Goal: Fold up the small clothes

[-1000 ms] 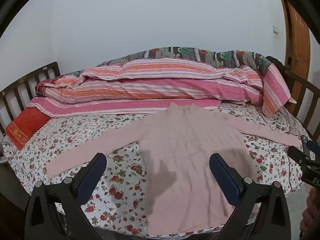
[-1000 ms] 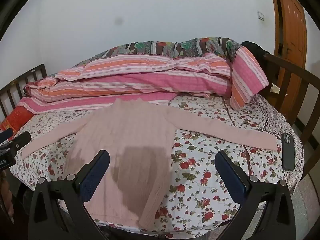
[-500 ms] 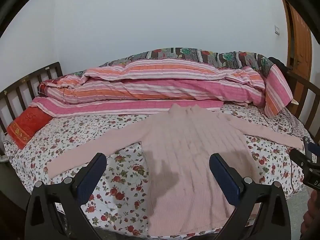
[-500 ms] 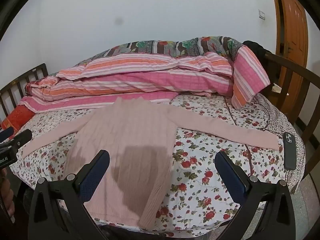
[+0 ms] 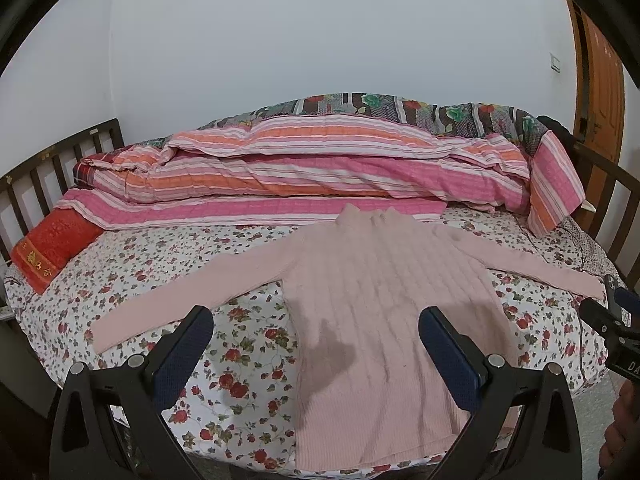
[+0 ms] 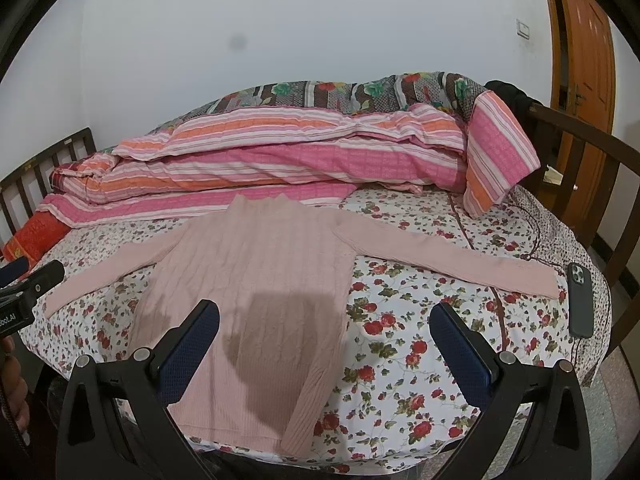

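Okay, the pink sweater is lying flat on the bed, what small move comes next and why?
Probably lower the open right gripper to the sweater's right sleeve cuff: both sleeves lie spread, nothing is folded yet, and both grippers hover empty.

bed (image 5: 256,344) bearing sweater (image 5: 384,320), quilt (image 5: 320,168), phone (image 6: 580,300).

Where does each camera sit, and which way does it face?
Left wrist: sits behind the open left gripper, facing over the bed at the sweater, quilts and pillow; the right gripper's tip and a hand show at its right edge.
Right wrist: sits behind the open right gripper, further right, facing the same bed; the phone and door show, with the left gripper and a hand at its left edge.
Shared: sweater, quilts, bed.
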A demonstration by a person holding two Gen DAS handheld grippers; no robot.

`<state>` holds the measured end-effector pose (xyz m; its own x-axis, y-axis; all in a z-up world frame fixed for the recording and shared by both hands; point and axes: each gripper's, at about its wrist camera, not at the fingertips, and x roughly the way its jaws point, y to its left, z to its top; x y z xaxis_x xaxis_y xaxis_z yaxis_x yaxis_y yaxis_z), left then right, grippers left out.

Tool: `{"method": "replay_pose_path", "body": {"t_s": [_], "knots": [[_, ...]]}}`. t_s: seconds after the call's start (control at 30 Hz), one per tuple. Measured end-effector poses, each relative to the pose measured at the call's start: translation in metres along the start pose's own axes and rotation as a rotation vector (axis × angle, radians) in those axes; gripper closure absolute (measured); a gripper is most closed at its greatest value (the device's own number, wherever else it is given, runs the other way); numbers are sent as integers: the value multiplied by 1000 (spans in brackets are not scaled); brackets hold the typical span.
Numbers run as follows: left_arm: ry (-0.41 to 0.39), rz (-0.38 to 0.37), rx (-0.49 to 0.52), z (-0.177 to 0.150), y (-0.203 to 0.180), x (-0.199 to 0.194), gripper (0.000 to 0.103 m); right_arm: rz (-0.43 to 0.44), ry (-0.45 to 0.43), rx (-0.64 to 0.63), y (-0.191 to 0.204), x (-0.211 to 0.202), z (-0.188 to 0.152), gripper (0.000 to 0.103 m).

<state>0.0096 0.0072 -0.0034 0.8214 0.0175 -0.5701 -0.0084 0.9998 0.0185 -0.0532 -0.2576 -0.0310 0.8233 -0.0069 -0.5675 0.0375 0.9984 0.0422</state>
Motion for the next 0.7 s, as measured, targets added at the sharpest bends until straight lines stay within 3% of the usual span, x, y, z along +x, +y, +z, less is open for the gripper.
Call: {"method": "replay_pose_path", "body": {"t_s": [0.7], "knots": [[-3,2,5,-6,-8,-1,0,-2,-7,-5,4,-3,2,0]]}}
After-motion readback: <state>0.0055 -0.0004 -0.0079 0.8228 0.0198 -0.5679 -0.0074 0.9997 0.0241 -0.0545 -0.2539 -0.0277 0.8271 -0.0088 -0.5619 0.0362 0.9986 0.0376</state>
